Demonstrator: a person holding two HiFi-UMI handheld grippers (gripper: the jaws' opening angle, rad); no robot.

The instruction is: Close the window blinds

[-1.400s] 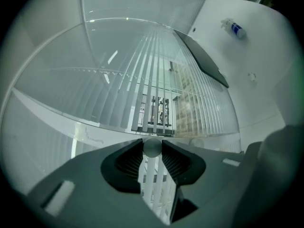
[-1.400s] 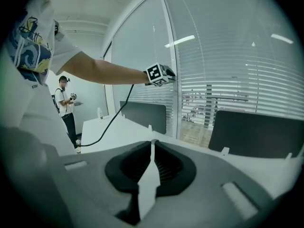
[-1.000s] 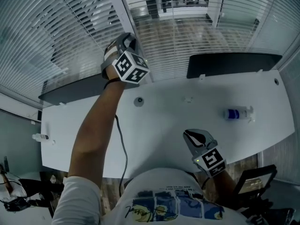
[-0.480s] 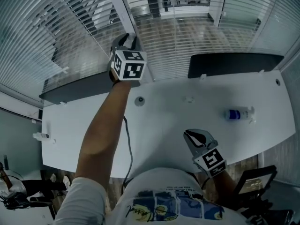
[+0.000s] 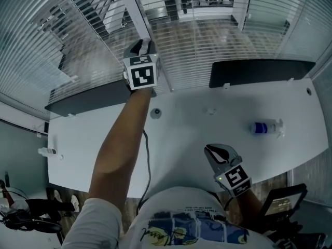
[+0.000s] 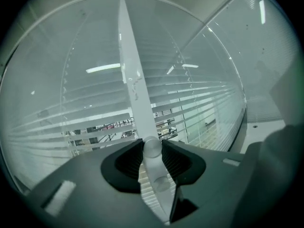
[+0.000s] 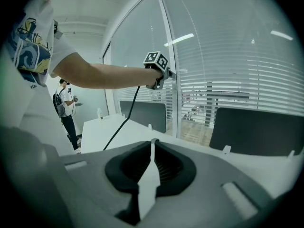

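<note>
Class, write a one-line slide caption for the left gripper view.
Left gripper shut on the blind's tilt wand, the slats beyond open enough to see through.

You have a white desk (image 5: 181, 139) across the middle of the frame. On it, a clear bottle (image 5: 263, 127) lies on its side at the right, a small bottle (image 5: 45, 151) sits at the left edge, and a round grommet (image 5: 155, 112) near the centre.
</note>
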